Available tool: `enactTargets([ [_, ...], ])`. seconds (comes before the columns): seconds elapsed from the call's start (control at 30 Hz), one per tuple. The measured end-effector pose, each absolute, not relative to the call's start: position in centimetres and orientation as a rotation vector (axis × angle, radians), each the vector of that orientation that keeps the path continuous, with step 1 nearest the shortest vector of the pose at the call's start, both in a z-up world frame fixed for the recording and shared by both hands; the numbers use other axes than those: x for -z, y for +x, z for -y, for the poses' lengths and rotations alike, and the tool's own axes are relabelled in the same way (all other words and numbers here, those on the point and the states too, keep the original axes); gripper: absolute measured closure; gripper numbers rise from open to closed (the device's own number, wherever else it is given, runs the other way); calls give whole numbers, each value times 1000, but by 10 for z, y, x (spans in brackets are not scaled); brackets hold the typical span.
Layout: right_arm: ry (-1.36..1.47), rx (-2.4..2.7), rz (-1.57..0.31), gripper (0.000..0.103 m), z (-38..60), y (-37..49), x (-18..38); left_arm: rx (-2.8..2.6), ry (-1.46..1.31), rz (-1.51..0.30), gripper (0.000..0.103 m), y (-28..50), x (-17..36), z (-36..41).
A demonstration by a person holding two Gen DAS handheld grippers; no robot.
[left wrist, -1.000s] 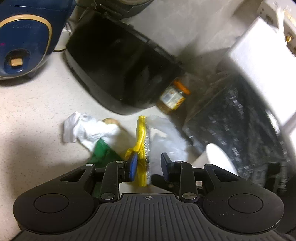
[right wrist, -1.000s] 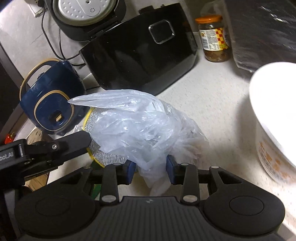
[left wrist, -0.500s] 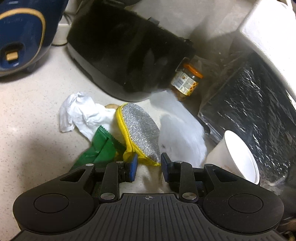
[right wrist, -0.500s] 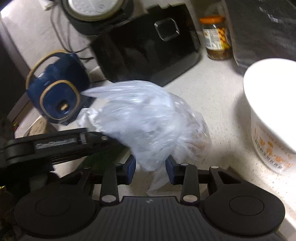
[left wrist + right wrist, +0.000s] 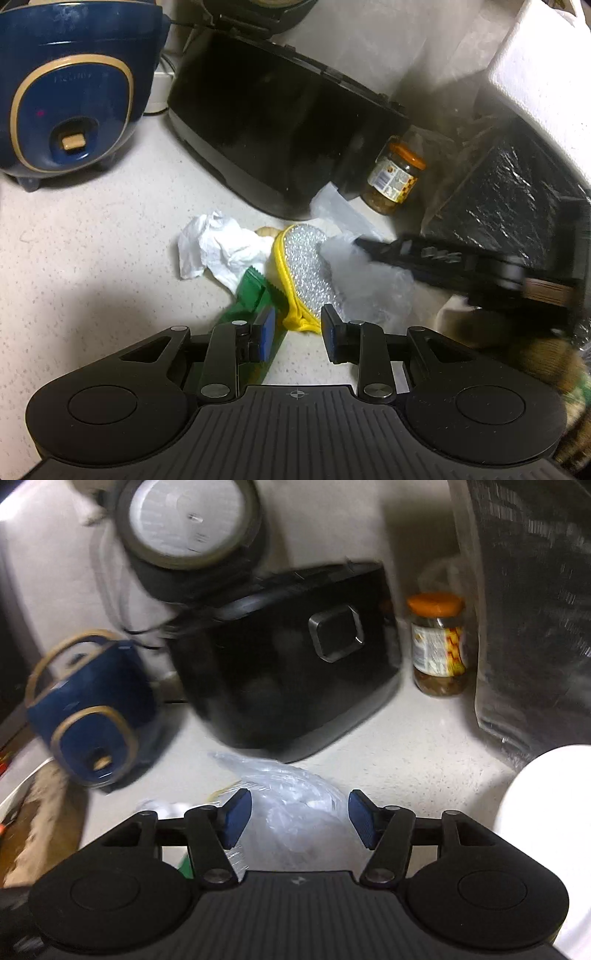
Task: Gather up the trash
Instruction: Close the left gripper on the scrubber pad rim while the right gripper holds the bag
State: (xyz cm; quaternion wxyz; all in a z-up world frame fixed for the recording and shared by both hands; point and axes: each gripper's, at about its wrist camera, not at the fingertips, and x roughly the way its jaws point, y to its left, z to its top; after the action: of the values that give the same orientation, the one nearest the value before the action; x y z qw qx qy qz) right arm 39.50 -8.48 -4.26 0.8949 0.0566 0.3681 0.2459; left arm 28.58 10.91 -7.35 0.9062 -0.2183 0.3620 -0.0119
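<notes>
plastic bag (image 5: 295, 805) released, right claw (image 5: 300, 819) just opened

Both cameras sit just behind their claws, tilted down at the counter (image 5: 92, 240) from close by. Both see the black box (image 5: 280, 125), the jar (image 5: 437, 646) and the blue cooker (image 5: 70, 96) ahead.

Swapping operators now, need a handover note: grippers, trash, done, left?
Left hand-held gripper: open, over the sponge's yellow edge, gripping nothing.
Right hand-held gripper: jaws just opened, plastic bag released between them.
Trash on the counter: bag, crumpled tissue, green wrapper, clustered before the black appliance.
Done: nothing visibly collected.
Left: pick up all of it.
</notes>
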Motion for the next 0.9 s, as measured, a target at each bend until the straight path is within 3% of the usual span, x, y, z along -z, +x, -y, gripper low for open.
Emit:
enactTargets([
  [0.17,201,-526,-902,45,84,408,72,29,-503,-719,72,290,77,-122],
  [0.77,262,-626,-900,50,110,368,86,47,-614,-751,71,314,100,-119],
  [0.9,310,-659,-916,53,112,366,86,88,-647,-695,79,292,83,-123],
])
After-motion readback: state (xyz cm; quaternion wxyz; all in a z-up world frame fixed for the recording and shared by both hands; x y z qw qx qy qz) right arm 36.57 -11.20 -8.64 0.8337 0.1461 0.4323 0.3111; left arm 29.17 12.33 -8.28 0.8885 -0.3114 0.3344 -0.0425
